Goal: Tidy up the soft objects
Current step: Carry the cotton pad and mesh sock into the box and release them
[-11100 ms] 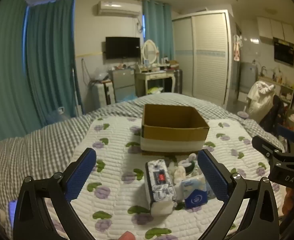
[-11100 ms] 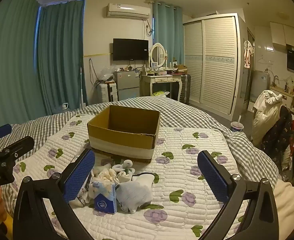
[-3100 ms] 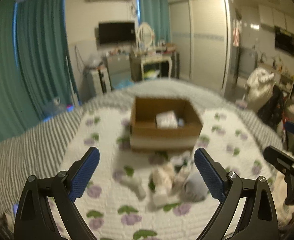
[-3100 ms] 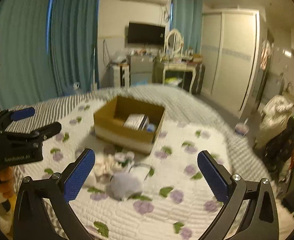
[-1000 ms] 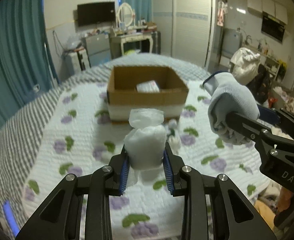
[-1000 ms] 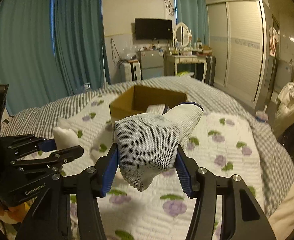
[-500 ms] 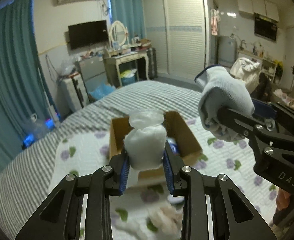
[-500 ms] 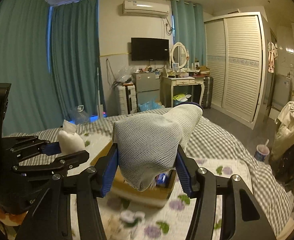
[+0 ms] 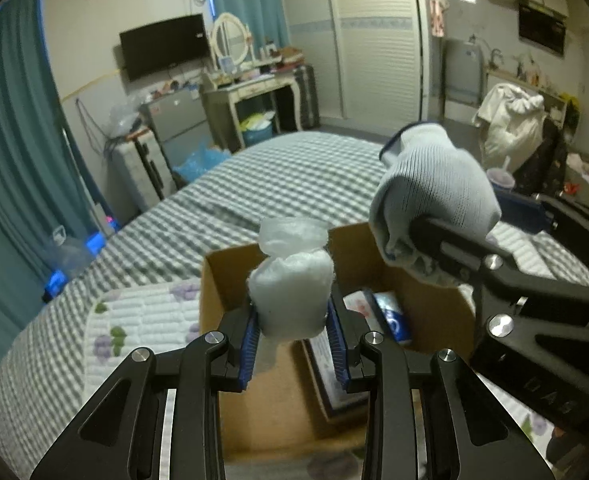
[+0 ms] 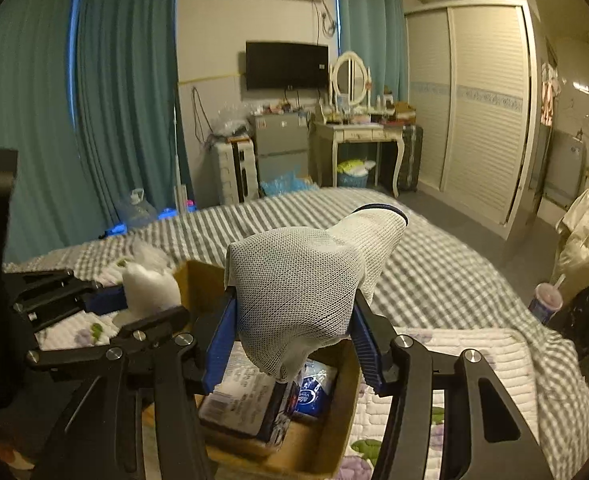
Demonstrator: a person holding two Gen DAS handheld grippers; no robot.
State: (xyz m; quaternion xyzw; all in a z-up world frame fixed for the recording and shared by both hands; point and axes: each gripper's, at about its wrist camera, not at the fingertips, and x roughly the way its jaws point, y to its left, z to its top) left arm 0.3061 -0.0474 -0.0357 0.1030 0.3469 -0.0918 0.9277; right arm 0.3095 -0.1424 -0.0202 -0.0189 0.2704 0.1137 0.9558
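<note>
White, crinkly plastic-wrapped soft bundle (image 9: 290, 294) is being pinched between the narrowed blue pads of the left gripper (image 9: 294, 344), hanging over the left side of the open brown cardboard box (image 9: 214, 280), seemingly for dropping in. To its right, the right gripper (image 10: 294, 346) is clamping a grey knitted glove (image 10: 306, 284) above the box's right half, over the tissue packs (image 10: 250, 396) lying inside.

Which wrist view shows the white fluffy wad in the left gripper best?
The left wrist view: the white fluffy wad sits centred and close in the left gripper, above the brown cardboard box. The right wrist view shows it small, side-on and partly hidden.
</note>
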